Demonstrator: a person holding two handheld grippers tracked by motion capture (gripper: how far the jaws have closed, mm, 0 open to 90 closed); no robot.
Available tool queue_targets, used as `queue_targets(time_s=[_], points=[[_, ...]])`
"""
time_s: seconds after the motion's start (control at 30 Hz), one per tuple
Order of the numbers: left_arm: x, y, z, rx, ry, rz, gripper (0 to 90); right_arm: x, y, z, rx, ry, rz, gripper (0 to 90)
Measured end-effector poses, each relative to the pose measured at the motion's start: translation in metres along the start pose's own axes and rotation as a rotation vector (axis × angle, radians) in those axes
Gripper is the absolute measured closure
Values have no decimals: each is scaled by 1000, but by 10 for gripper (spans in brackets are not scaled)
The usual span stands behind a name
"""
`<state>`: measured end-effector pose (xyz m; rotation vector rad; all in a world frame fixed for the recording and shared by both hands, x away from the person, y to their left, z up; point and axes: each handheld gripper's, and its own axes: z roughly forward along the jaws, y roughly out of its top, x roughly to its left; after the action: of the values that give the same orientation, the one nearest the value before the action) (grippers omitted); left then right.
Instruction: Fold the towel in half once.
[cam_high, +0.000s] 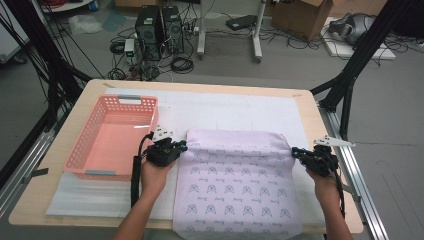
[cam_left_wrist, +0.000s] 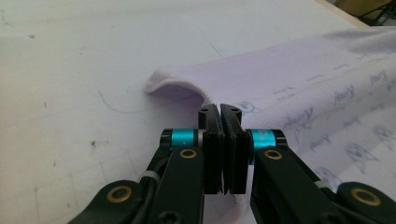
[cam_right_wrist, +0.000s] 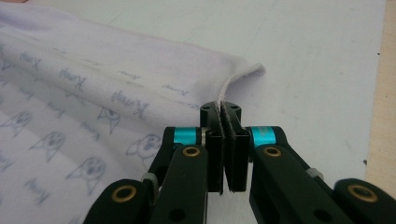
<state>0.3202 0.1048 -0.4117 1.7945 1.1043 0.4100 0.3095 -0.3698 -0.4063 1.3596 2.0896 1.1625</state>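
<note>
Your left hand-held gripper (cam_high: 181, 146): jaws clamped tight on far-left corner of pale lilac printed cloth (cam_high: 239, 182). Your right hand-held gripper (cam_high: 297, 152): jaws pinched fully on cloth's far-right edge. Cloth lies mid-right on white-padded worktop (cam_high: 235, 107), far edge raised between grippers, near end hanging over near edge. Pink perforated plastic basket (cam_high: 112, 136) sits left, just beside left gripper.

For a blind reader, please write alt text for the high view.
Two hand-held claws, left and right, each shut on a side edge of a lilac printed cloth spread on a white-padded table. A pink basket sits left of it.
</note>
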Motion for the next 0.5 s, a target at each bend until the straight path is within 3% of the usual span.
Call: queue_targets(time_s=[0.23,0.5], points=[[-9,-24,-26,-13,-52,-7,872,16,-19,-25,-1,48,-27,886],[-20,-53,-47,6,-103,5,872,30,-45,-43,13,65,-47,886]])
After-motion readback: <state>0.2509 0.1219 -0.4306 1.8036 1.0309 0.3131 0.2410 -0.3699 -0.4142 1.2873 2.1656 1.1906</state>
